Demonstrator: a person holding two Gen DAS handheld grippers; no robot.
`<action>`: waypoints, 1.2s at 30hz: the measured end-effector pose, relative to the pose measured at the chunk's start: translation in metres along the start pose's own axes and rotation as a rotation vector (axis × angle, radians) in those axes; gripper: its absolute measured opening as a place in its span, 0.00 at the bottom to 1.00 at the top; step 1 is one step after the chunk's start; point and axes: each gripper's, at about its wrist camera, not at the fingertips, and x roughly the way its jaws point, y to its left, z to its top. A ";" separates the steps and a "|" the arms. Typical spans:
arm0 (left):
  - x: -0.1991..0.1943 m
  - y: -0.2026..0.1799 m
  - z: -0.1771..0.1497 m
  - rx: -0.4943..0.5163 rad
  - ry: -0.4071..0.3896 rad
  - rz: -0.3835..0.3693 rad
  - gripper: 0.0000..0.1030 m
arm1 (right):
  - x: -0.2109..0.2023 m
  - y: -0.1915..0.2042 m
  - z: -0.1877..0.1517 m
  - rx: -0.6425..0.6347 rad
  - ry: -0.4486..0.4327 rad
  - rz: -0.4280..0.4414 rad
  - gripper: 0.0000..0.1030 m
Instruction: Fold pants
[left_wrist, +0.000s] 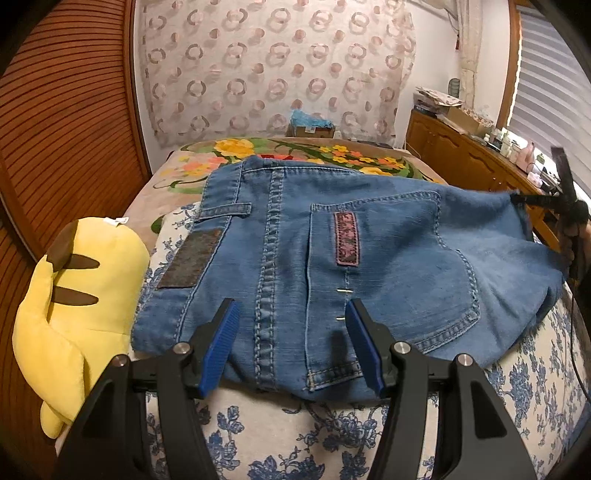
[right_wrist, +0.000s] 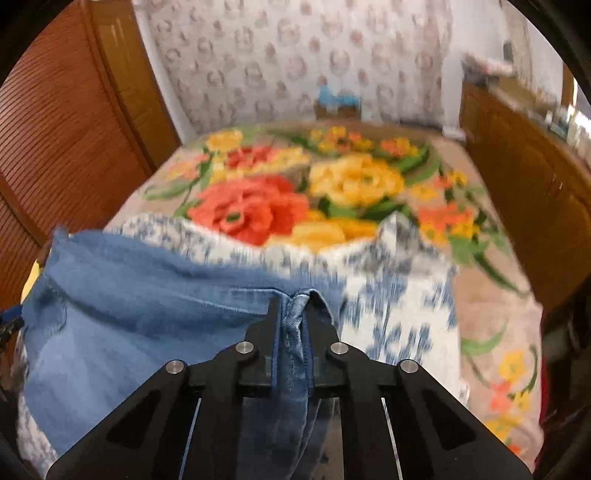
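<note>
A: Left gripper (left_wrist: 291, 345): I have its jaws standing apart, blue ribbed pads (left_wrist: 221, 343) facing each other, nothing pinched. They hover over the near edge of the jeans (left_wrist: 332, 258); I cannot tell whether the tips touch the cloth.

B: And the right?

A: Right gripper (right_wrist: 293, 317): jaws narrow, clamped on a bunched fold of denim (right_wrist: 293, 332) with a stitched hem. That view is blurred. From the left camera I see the same tool at the far right edge, pinching the raised corner of the cloth.

B: Where do the jeans lie?

A: On the bed, back side up, over a white quilt (left_wrist: 535, 373) with blue flower print. Waistband to the left, a dark patch (left_wrist: 190, 258) on it, a back pocket (left_wrist: 391, 277) with a pink patterned strip (left_wrist: 346, 239). Heavy seams, faded blue weave. The right part is lifted off the quilt.

B: Around it?

A: A yellow plush (left_wrist: 74, 314) beside the waistband, soft, with brown stripes. Beyond the quilt, a blanket (right_wrist: 332, 184) with large red and yellow flowers.

B: Containers?

A: One cardboard box (left_wrist: 311, 129) at the bed's far end, something crumpled and blue in it. Contents otherwise unclear.
</note>
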 end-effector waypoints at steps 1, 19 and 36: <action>0.000 0.001 0.000 -0.001 -0.002 0.003 0.57 | -0.006 0.004 0.006 -0.003 -0.047 -0.030 0.05; -0.028 0.010 -0.012 -0.034 -0.042 -0.001 0.57 | -0.060 0.024 -0.050 0.011 0.018 -0.114 0.48; -0.092 -0.017 -0.036 0.000 -0.101 -0.023 0.57 | -0.068 0.024 -0.125 0.153 0.105 -0.097 0.51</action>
